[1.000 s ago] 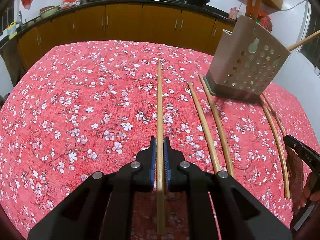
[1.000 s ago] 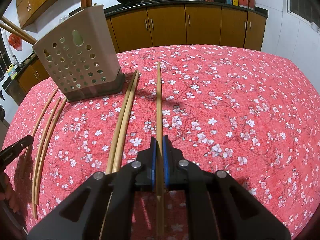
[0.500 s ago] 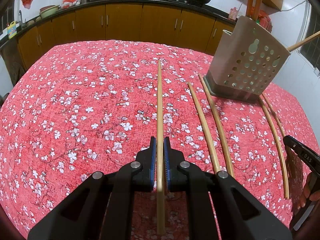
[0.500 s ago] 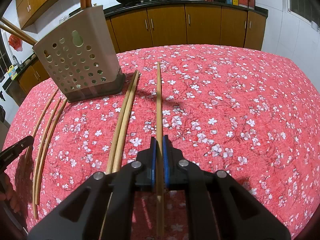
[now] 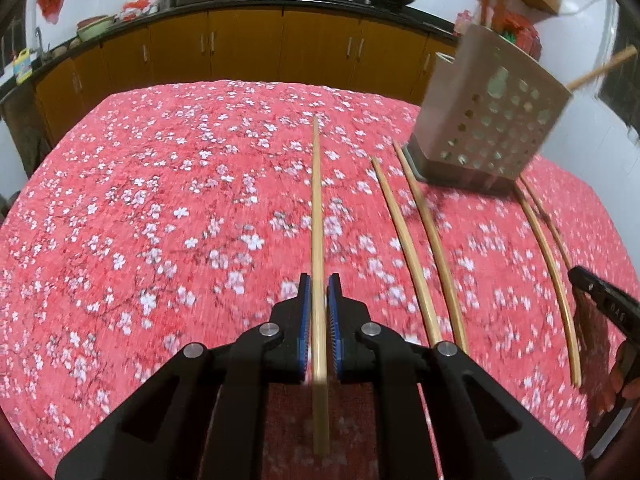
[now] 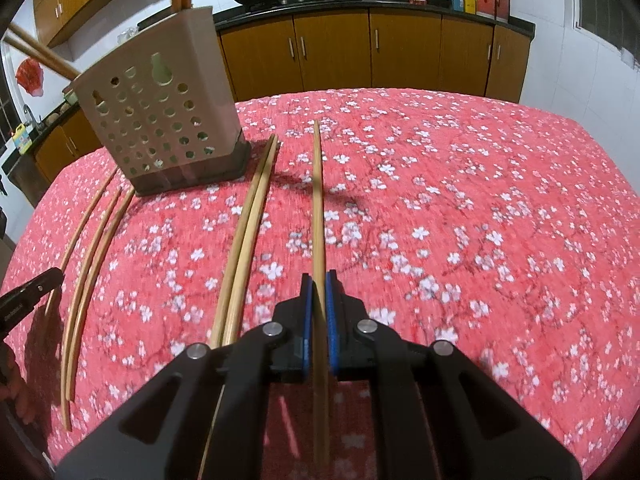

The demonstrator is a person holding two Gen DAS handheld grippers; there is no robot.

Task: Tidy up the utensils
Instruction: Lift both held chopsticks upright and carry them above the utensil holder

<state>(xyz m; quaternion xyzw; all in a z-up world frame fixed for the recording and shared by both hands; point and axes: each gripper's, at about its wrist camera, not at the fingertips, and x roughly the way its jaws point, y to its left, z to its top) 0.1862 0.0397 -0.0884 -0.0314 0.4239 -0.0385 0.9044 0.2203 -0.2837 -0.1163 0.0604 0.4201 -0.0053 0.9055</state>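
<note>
My left gripper (image 5: 319, 280) is shut on a bamboo chopstick (image 5: 316, 200) that points forward over the red floral tablecloth (image 5: 160, 200). My right gripper (image 6: 319, 280) is shut on another bamboo chopstick (image 6: 317, 200). A beige perforated utensil holder (image 5: 492, 120) stands at the right in the left wrist view, and at the left in the right wrist view (image 6: 160, 120), with chopsticks sticking out of it. Loose chopsticks lie on the cloth: a pair (image 6: 248, 232) beside the holder and several more (image 6: 86, 264) past it.
Brown kitchen cabinets (image 5: 248, 52) with woks on the counter run along the far wall. The other gripper's tip shows at the frame edge in each view, at the right (image 5: 604, 300) and at the left (image 6: 28, 296).
Both grippers have lifted slightly with their chopsticks; the cloth and holder look blurred and shifted a little in both views. The grips are unchanged.
</note>
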